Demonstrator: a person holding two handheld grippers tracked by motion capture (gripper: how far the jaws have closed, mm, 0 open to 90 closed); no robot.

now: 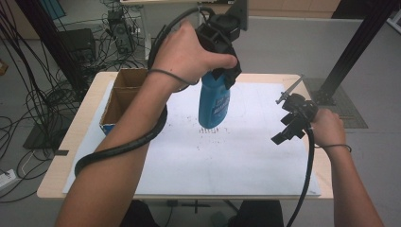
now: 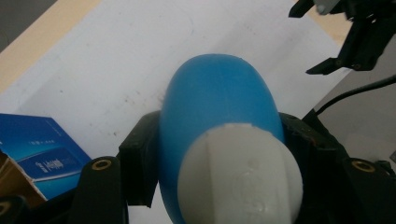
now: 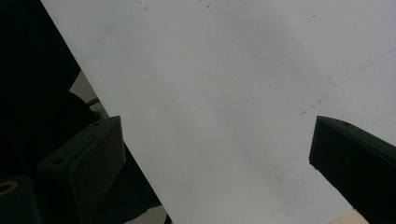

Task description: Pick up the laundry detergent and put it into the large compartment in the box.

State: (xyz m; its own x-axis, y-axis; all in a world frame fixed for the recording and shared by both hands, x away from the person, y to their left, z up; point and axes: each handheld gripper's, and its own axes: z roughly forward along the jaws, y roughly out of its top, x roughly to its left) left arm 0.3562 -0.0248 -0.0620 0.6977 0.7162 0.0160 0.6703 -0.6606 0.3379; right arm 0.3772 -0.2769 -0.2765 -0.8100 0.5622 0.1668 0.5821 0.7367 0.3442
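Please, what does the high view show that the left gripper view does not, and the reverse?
High view alone: the person's forearms, the open inside of the cardboard box, the floor cables, and the bottle's printed label. Left gripper view alone: the white cap of the blue bottle, seen end-on between the left tongs, which are shut on it. Both share: the bottle, the white sheet, the box, and the right tongs, open, with nothing between them.

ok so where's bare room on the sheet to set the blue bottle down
Widest free patch: the white sheet toward its near edge, between the left forearm and the right gripper. The blue bottle, held in the left gripper, hangs above the middle. It is crowded at the left by the cardboard box and the cable.
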